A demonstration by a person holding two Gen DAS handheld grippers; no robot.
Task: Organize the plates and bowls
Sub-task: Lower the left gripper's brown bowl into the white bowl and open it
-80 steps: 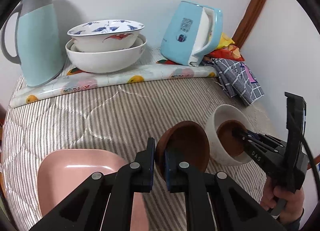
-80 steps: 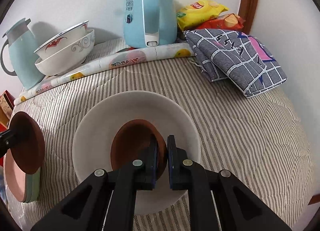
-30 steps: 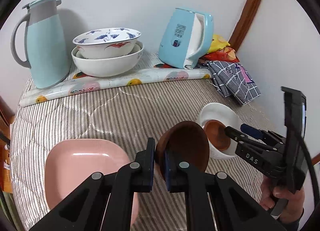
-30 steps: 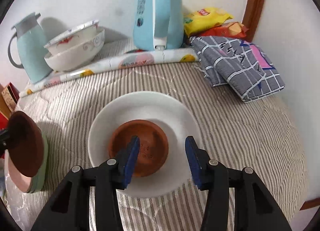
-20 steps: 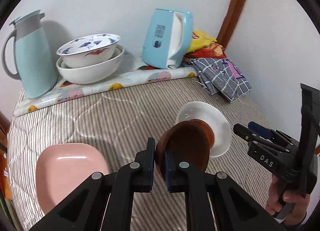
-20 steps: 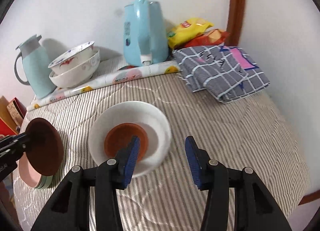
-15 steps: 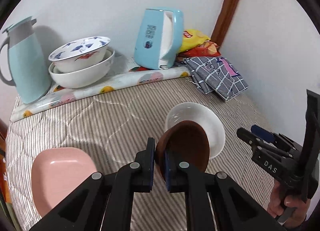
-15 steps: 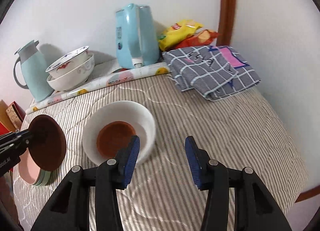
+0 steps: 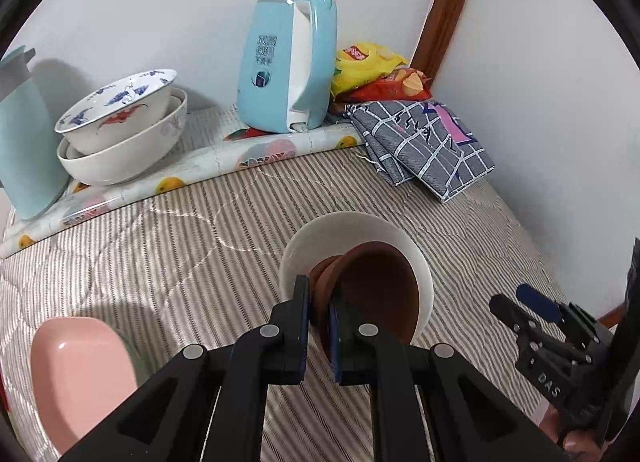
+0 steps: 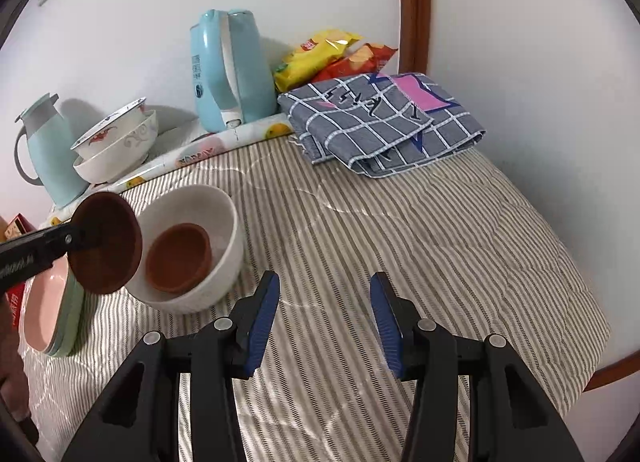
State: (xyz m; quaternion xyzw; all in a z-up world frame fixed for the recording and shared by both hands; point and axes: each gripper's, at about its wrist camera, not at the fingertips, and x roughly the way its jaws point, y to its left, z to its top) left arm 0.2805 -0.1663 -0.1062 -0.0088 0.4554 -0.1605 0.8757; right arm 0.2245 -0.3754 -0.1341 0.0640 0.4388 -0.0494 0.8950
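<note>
- The dark brown dish (image 9: 376, 294) is clamped by its rim in the left gripper (image 9: 318, 318), whose jaws are pinched narrow on it; it hangs tilted in the air, just over the near rim of the white bowl (image 10: 224, 222).
- A second brown dish (image 10: 178, 258) already lies flat in the bottom of that white bowl, so the step in hand looks like nesting the held dish onto it.
- To do it well, level the held dish first, centre it over the lower one, then lower until the two seat before letting go; dropping it tilted risks a chip or a skewed stack.
- The right gripper (image 10: 326, 318) hangs with jaws wide and nothing between them, beside the bowl over the striped bed cover (image 10: 420, 246); it could steady the bowl's rim, since the soft surface may let it tip.
- The pink plate (image 9: 76, 374) sits well to the left, clear of the move.
</note>
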